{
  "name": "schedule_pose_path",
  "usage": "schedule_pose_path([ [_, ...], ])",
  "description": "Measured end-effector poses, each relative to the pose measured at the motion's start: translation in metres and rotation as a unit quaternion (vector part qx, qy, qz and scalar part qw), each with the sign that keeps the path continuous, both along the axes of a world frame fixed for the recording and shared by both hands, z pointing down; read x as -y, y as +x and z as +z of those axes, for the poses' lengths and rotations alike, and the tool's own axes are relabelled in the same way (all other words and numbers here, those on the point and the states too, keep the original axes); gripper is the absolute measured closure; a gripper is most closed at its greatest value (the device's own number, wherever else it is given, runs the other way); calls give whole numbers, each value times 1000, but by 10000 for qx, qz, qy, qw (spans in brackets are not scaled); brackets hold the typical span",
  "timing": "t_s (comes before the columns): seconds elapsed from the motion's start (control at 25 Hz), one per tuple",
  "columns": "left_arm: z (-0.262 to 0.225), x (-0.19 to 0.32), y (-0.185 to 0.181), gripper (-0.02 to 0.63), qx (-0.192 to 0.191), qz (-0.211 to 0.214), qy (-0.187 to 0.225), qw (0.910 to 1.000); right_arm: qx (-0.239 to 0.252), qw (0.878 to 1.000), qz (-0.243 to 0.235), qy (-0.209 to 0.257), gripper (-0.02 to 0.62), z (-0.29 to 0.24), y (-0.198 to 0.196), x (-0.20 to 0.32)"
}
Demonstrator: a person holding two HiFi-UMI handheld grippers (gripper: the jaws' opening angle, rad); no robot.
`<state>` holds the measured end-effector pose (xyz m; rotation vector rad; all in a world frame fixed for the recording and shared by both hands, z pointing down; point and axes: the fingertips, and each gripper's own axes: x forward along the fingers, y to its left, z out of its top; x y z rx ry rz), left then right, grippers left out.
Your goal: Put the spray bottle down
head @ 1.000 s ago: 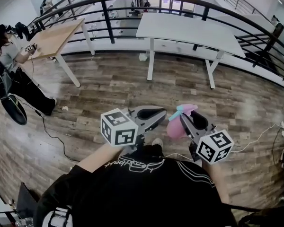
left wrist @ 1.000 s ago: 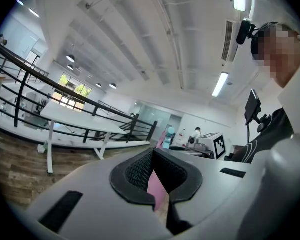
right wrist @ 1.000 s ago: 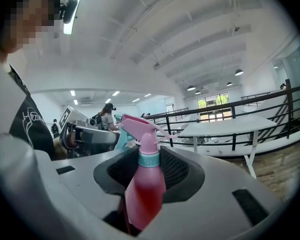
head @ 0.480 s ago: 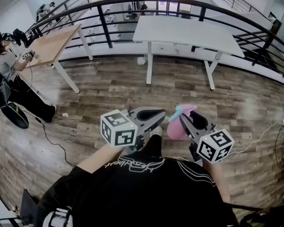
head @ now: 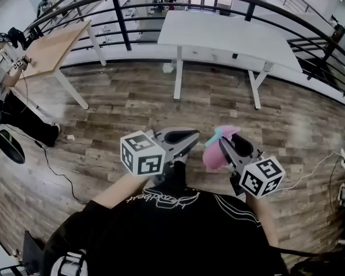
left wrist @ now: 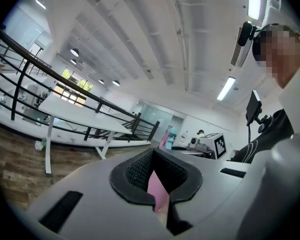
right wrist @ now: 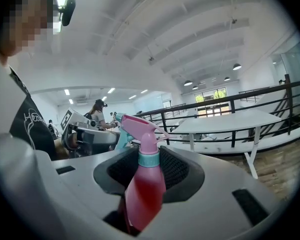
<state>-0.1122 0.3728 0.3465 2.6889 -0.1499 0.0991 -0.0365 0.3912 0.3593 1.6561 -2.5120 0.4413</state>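
while right gripper jaws clamp spray bottle, left gripper jaws closed; table beyond.

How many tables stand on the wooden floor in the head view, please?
2: a wood-topped table at the far left, a white table straight ahead; others may be hidden.

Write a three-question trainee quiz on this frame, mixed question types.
1. True or false: the spray bottle stands on the white table.
2. Which gripper holds the bottle? A) left gripper B) right gripper
3. Fill in: the bottle's collar is ___.

Key:
1. False. It is held in the air, clamped between jaws.
2. B. The left gripper's jaws show only a thin pink sliver between them.
3. Teal.
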Motion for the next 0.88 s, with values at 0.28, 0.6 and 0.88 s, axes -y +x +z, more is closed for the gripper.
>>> schedule_pose_path([
  [0.28,13,126,25,598,107,-25,-194,9998,123,9997,29,-212,460,14,24,123],
  [0.6,-5,294,73,598,191,-4,-132,9997,226,9992,122,-294,460,1,68,283],
  [0.88,-1,409,94,598,211,-15,-138,9997,430,9984,166,-325,460,4,93,399],
])
